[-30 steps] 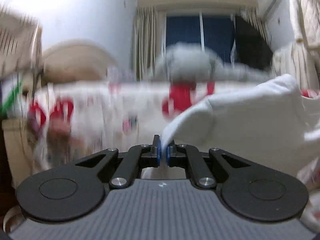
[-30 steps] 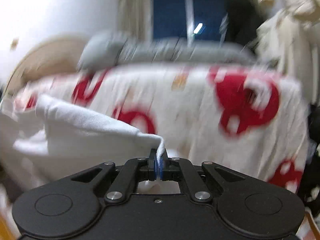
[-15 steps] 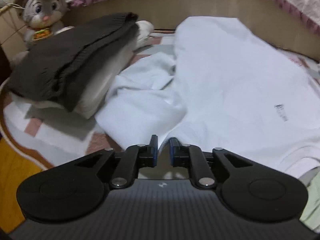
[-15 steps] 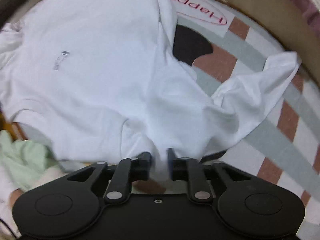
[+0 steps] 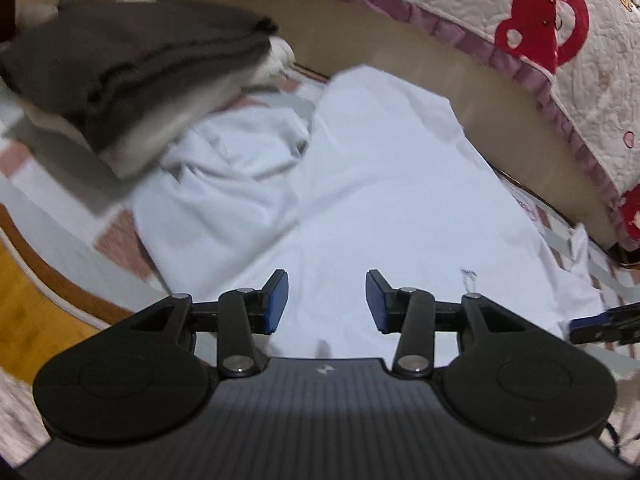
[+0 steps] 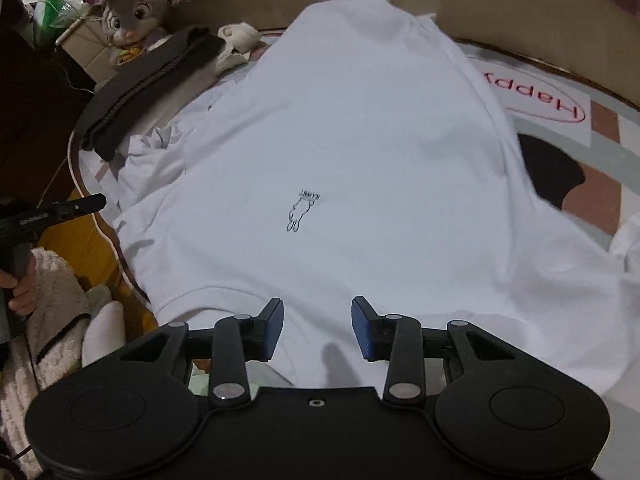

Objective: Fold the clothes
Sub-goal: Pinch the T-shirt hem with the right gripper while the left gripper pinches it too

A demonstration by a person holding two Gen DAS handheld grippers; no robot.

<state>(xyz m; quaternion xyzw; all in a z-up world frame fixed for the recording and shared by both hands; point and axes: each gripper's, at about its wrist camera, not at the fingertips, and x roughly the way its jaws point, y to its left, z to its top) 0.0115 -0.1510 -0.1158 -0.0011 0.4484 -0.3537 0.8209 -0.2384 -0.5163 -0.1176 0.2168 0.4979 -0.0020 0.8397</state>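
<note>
The big round mat (image 6: 608, 148) with pink and grey squares lies under everything. A bed cover (image 5: 560, 40) with red shapes hangs past the far side of the mat.

The white T-shirt (image 6: 360, 140) lies spread out on the mat, with the front up. It has a tiny drawing (image 6: 300, 210) in the middle. One sleeve (image 5: 224, 184) is bunched up on my left side, right next to a pile of dark folded clothes (image 5: 120, 60). The pile sits on the mat too, and its edge hangs over the bunched sleeve. A toy bunny (image 6: 128, 16) sits behind the pile.

My left gripper (image 5: 327, 300) is spread wide and grabs nothing. It hangs over the near part of the shirt. My right gripper (image 6: 317, 330) is spread wide too, with nothing in it. It hangs over the near edge of the shirt. I can't tell if my blue fingers (image 6: 362, 334) touch the cloth.
</note>
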